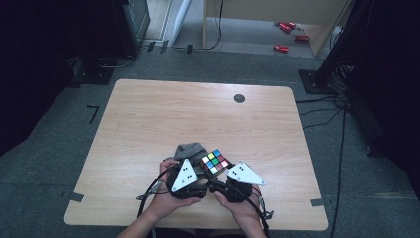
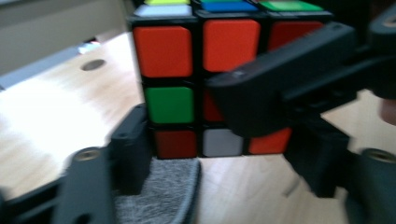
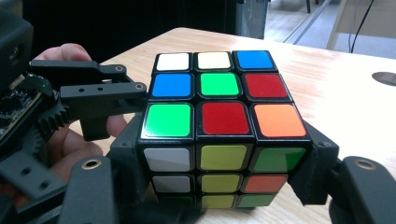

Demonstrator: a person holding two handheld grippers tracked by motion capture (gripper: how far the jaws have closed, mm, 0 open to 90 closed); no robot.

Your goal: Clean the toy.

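A: Entry. The puzzle cube [image 1: 215,162] sat just ahead of both hand-held grippers, near the front edge of the desk [image 1: 148,124], with a grey cloth [image 1: 190,149] touching it on the left hand-held gripper's side. The right hand-held gripper [image 3: 224,186] pinched the cube's lower layers, one black jaw pressed on each side face.

B: And the left hand-held gripper [image 2: 224,158]?

A: Partly spread. In the left gripper view one jaw stood just beside the cube's orange-and-green face at its bottom corner; the far jaw was hidden behind the right hand-held gripper's jaw, which crossed in front. I saw no pad pressing the cube, so I noted it as not gripping.

B: Step in hand, as you judged it?

A: Likely taking hold of one layer to turn it while the right hand-held gripper braced the rest. That is a judgement only.

B: Notes on doing it well?

A: Seat the left jaws on a single layer, square to the seams and clear of the right jaws. Keep the right pinch on the layers meant to stay put. Turn about the cube's own axis without lifting, and mind the cloth so it does not snag under the cube's corner.
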